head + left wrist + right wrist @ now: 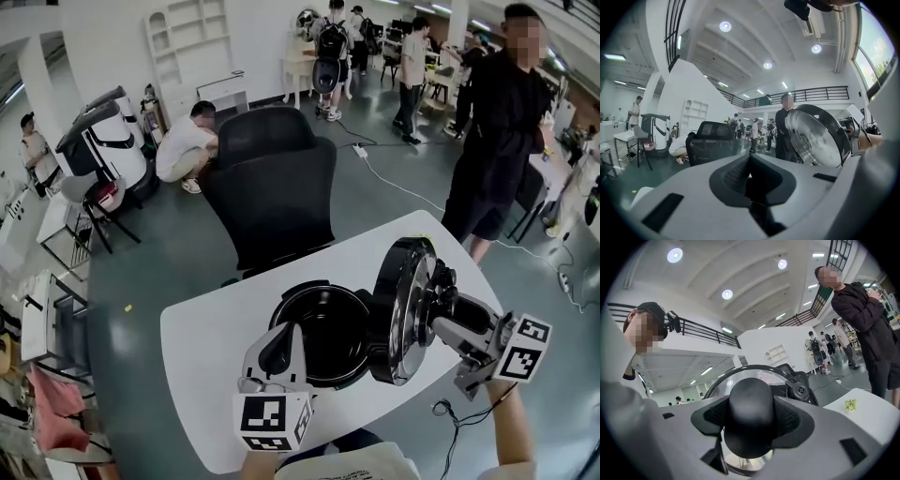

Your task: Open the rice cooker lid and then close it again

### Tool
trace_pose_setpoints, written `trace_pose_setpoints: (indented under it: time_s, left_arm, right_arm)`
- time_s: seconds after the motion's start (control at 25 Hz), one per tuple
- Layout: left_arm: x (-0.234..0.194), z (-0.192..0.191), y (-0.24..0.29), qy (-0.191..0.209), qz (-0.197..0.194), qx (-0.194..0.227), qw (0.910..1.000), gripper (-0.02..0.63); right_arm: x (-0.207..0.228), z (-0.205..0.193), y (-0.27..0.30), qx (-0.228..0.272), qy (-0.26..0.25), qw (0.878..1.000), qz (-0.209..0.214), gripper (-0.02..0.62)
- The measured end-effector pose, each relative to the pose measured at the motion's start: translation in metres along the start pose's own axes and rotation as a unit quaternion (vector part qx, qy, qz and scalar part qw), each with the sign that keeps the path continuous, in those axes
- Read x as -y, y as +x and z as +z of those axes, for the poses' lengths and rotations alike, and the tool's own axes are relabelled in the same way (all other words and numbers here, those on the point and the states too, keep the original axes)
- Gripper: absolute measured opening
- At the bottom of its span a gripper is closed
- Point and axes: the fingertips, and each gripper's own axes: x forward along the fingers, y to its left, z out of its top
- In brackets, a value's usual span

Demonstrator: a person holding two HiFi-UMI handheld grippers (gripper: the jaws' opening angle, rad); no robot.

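The black rice cooker [328,342] stands on the white table [202,347] with its pot uncovered. Its lid [405,309] is swung up on edge at the right, the shiny inner face [815,138] turned toward the pot. My right gripper [441,314] reaches in level from the right and is shut on the lid's black knob [750,416], which fills the space between the pads. My left gripper [281,352] rests at the cooker's near front rim. Its jaws [750,176] show only a thin slit and seem to pinch that rim, which they hide.
A black office chair [272,197] stands just beyond the table's far edge. A person in black [497,141] stands at the far right corner. A cable [450,412] trails off the table's right edge. A small green scrap [851,404] lies on the tabletop.
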Motion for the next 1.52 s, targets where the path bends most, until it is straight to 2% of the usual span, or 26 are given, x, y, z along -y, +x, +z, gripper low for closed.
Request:
trace_pose_setpoints:
  time_s: [0.36,0.64,0.88,1.08,1.52]
  left_arm:
    - [-0.008,0.006,-0.010,-0.004,0.010,0.005,0.9999,0.014]
    - [-0.025,0.005,-0.022,-0.008,0.028,0.005,0.9996,0.014]
    - [-0.044,0.000,-0.028,-0.016,0.060,0.000,0.9981,0.014]
    - [-0.059,-0.003,-0.036,-0.022,0.082,-0.006,0.9964,0.014]
    - [-0.085,-0.020,-0.046,-0.038,0.127,-0.013,0.9910,0.014]
  right_arm:
    - [-0.010,0.001,0.014,-0.027,-0.013,0.999,0.012,0.295]
    - [-0.021,-0.007,0.044,-0.081,-0.039,0.995,0.037,0.295]
    - [-0.017,-0.014,0.076,-0.139,-0.057,0.986,0.067,0.295]
    - [-0.023,-0.028,0.100,-0.207,-0.096,0.969,0.091,0.295]
    - [-0.037,-0.080,0.147,-0.341,-0.149,0.913,0.165,0.295]
